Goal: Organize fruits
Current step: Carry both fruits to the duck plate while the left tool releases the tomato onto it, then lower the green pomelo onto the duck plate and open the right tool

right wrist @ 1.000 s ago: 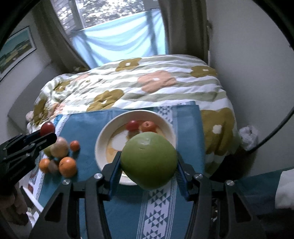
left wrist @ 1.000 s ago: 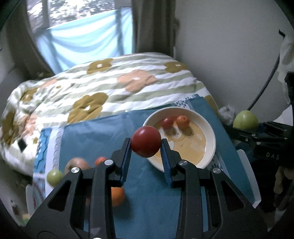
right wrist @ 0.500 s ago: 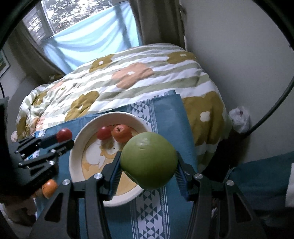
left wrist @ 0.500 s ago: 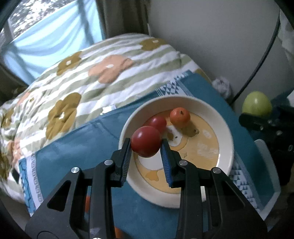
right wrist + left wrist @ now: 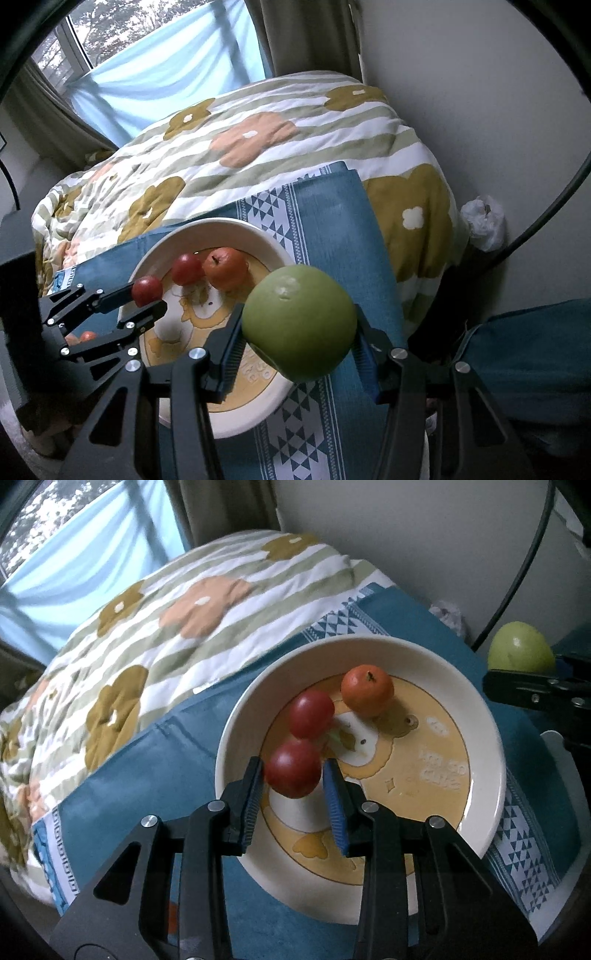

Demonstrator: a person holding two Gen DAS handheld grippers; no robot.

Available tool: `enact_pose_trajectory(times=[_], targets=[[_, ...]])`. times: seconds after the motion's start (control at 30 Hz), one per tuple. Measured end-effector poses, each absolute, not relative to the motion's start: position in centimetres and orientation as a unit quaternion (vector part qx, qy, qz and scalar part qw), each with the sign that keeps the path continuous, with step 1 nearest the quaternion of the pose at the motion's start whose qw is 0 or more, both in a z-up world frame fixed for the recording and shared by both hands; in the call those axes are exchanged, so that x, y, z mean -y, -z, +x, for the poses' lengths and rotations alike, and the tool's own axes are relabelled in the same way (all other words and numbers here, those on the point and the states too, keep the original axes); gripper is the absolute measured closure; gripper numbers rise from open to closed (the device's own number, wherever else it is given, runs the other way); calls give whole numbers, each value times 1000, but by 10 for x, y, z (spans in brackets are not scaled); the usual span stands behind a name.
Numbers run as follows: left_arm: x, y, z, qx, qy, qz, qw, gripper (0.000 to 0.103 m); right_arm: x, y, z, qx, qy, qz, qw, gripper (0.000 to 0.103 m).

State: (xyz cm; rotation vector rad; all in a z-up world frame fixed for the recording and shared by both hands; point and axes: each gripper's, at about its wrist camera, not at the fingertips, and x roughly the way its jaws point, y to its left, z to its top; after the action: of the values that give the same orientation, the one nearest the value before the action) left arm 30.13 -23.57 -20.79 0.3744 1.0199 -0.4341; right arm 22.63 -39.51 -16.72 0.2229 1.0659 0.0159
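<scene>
My left gripper (image 5: pixel 293 771) is shut on a small red fruit (image 5: pixel 292 768) and holds it over the left inner part of a cream bowl (image 5: pixel 487 746) with a yellow picture inside. In the bowl lie another red fruit (image 5: pixel 311 713) and an orange fruit (image 5: pixel 366 690). My right gripper (image 5: pixel 299 328) is shut on a large green fruit (image 5: pixel 299 321), held above the bowl's right rim (image 5: pixel 236 225). The left gripper (image 5: pixel 147 295) with its red fruit (image 5: pixel 147 290) also shows in the right wrist view. The green fruit (image 5: pixel 521 648) shows at the right in the left wrist view.
The bowl stands on a blue patterned cloth (image 5: pixel 147 797) on a small table beside a bed with a flowered striped quilt (image 5: pixel 184 602). More small orange fruits (image 5: pixel 86 336) lie on the cloth left of the bowl. A wall and a black cable (image 5: pixel 517 576) are at the right.
My left gripper has moved right and down with the red fruit, from beside the bowl to over its inside. My right gripper with the green fruit has shifted right, away from the bowl's centre.
</scene>
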Motion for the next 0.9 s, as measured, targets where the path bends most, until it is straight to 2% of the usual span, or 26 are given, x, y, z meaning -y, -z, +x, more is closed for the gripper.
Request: enact_pose_trajectory(times=[0.03,0.07,0.1,0.57,0.9], targets=[[235,206,300,-479,206,174,835,35,396,167,226,-507,-7,106,856,54],[234,204,299,-475,203,173,839,5,395,167,226,-507,-7,106,856,54],[232,199,297,-465,199,169,846,0,396,168,227,-506,-7,106,856,54],[198,174,278,-469,174,119,857,0,389,162,230,-500,-34,79,862,54],[173,171,263,-477,143,97,862,0,362,183,242,-494,-101,7,864,54]])
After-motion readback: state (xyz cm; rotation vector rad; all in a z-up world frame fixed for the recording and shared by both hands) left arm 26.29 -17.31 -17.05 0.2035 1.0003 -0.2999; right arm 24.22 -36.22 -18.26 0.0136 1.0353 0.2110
